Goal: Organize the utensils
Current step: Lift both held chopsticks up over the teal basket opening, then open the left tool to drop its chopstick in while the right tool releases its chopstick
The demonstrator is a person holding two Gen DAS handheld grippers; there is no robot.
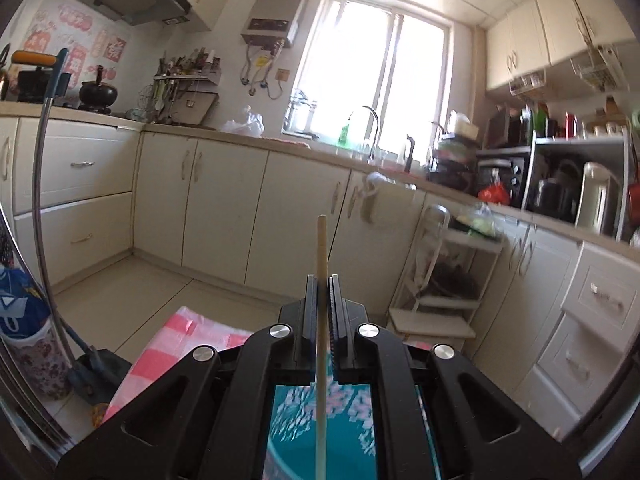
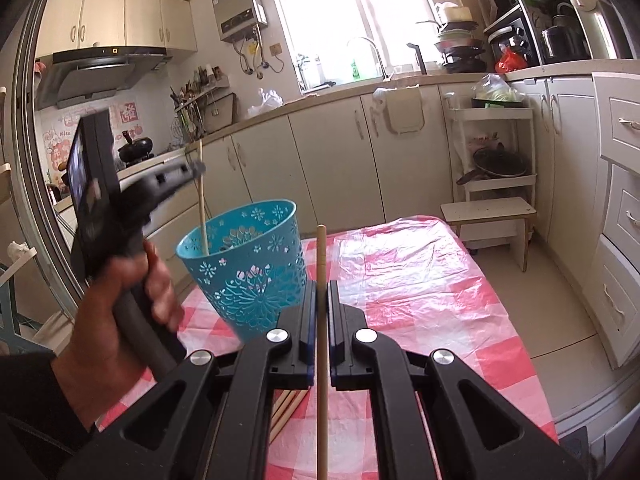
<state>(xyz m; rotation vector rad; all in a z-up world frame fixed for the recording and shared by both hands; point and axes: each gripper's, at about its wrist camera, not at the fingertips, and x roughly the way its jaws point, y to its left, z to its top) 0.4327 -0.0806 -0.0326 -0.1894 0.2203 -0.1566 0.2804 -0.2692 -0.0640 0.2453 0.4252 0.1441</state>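
My left gripper (image 1: 322, 280) is shut on a wooden chopstick (image 1: 321, 248) held upright over the teal cut-out cup (image 1: 320, 432). In the right wrist view the left gripper (image 2: 196, 170) holds that chopstick (image 2: 202, 216) with its lower end inside the teal cup (image 2: 248, 268), which stands on the pink checked tablecloth (image 2: 420, 280). My right gripper (image 2: 321, 286) is shut on another wooden chopstick (image 2: 321, 256), upright, just right of the cup. Several more chopsticks (image 2: 286, 408) lie on the cloth under the right gripper.
A white step stool (image 2: 490, 212) and a white trolley (image 2: 496, 148) stand beyond the table's far right corner. Cream cabinets (image 2: 328, 152) run along the far wall. A broom and dustpan (image 1: 92, 368) lean at the left.
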